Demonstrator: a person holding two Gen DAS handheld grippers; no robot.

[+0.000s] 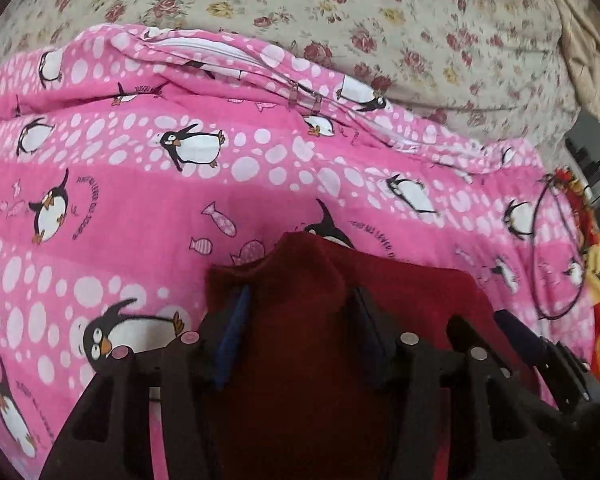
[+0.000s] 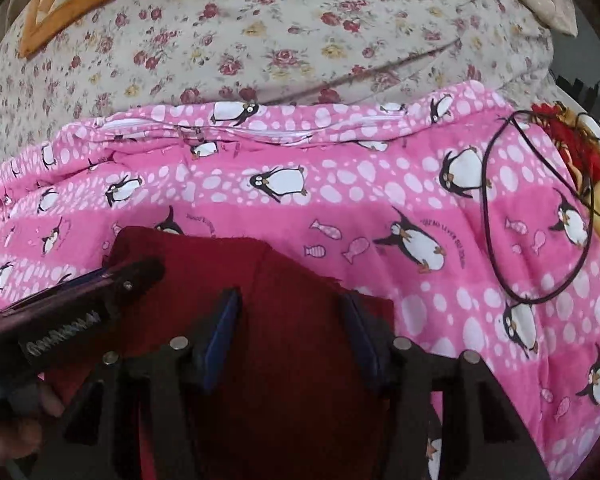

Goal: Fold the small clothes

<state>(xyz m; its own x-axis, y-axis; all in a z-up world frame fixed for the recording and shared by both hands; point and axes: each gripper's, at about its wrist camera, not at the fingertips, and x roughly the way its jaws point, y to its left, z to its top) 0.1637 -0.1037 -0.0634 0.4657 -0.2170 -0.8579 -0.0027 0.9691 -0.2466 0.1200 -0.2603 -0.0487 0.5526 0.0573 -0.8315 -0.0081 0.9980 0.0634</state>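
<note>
**A:** Left wrist view first. Which step are we in?

**B:** I'd judge a fold has just been laid down and is being let go. The dark red garment [image 1: 300, 340] lies on the pink penguin blanket [image 1: 140, 208], filling the frame from the centre down to six o'clock, its far edge bunched toward twelve o'clock of the left gripper [image 1: 300, 320].

**A:** And its fingers?

**B:** Spread about halfway, with red cloth lying in the gap between them. The blue pads [image 1: 232, 336] stand clear of the fabric at either side, so I read no pinch. Whether the tips rest on the cloth below, I cannot tell.

**A:** Anything else there?

**B:** The other tool pokes in at four o'clock, and a black cord loop [image 1: 556, 248] lies at three o'clock.

**A:** Now the right wrist view.

**B:** Same garment [image 2: 292, 304], from centre down to six o'clock, a folded layer edge running diagonally toward four o'clock. The right gripper [image 2: 292, 332] has its jaws parted roughly halfway, cloth beneath and between, nothing clamped. The left gripper [image 2: 100, 284] comes in at nine o'clock, over the garment's left edge. The cord [image 2: 540, 208] lies at two to three o'clock on the blanket, the floral sheet [image 2: 300, 32] beyond at twelve.

**A:** What does the next move call for?

**B:** Probably lifting both tools clear without dragging the fold, then gripping an outer edge for the next fold.
</note>
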